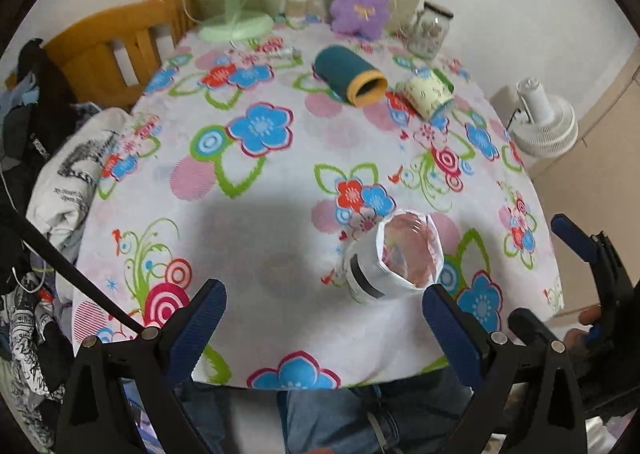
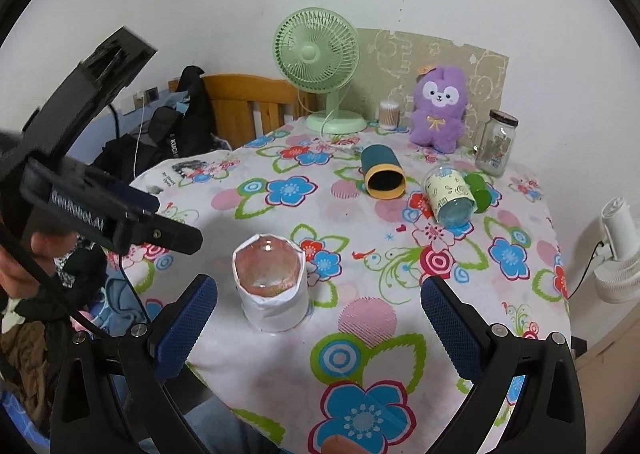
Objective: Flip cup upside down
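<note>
Near the table's [image 2: 460, 334] front edge the cup [image 2: 272, 286] stands upright, mouth up. Left gripper [image 1: 324, 318] and right gripper [image 2: 318, 318] both gape wide, empty. Approach step: next, close on the cup's sides, then turn it over.

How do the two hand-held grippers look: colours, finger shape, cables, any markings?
Both grippers, left gripper and right gripper, have black frames with silver bolts and flat, textured dark-blue finger pads. A black cable runs from the left one, whose body shows white lettering, not readable.
</note>
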A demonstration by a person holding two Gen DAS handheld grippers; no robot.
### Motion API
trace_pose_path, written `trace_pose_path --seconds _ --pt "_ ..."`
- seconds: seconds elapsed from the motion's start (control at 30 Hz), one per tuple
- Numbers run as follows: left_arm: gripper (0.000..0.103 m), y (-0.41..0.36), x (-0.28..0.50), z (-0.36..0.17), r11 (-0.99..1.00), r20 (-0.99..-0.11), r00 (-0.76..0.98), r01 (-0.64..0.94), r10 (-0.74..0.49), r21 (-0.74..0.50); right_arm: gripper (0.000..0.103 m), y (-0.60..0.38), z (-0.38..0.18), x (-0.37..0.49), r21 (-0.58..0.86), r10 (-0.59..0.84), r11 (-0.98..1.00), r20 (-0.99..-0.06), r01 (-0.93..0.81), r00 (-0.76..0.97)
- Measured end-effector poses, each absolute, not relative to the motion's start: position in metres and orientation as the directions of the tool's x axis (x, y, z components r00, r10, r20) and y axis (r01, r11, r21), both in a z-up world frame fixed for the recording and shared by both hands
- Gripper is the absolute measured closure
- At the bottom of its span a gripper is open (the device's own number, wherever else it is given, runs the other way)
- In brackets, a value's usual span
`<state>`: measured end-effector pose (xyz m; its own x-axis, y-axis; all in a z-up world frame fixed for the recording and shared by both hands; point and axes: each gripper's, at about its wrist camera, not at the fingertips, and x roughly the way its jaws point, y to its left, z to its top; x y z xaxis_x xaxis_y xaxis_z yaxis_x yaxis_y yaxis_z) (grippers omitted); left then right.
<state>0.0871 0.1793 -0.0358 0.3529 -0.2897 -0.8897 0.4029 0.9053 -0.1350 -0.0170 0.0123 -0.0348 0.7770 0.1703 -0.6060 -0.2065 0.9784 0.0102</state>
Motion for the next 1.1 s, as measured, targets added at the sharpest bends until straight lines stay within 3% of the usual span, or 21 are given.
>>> trace_pose_path --seconds 1.1 --pt "0.001 0.216 0.030 -0.039 0.966 -0.638 0.737 0.256 -0.223 -0.041 0.000 0.049 -0.006 -0.038 -0.027 0.117 0.987 -0.539 -0.156 0.834"
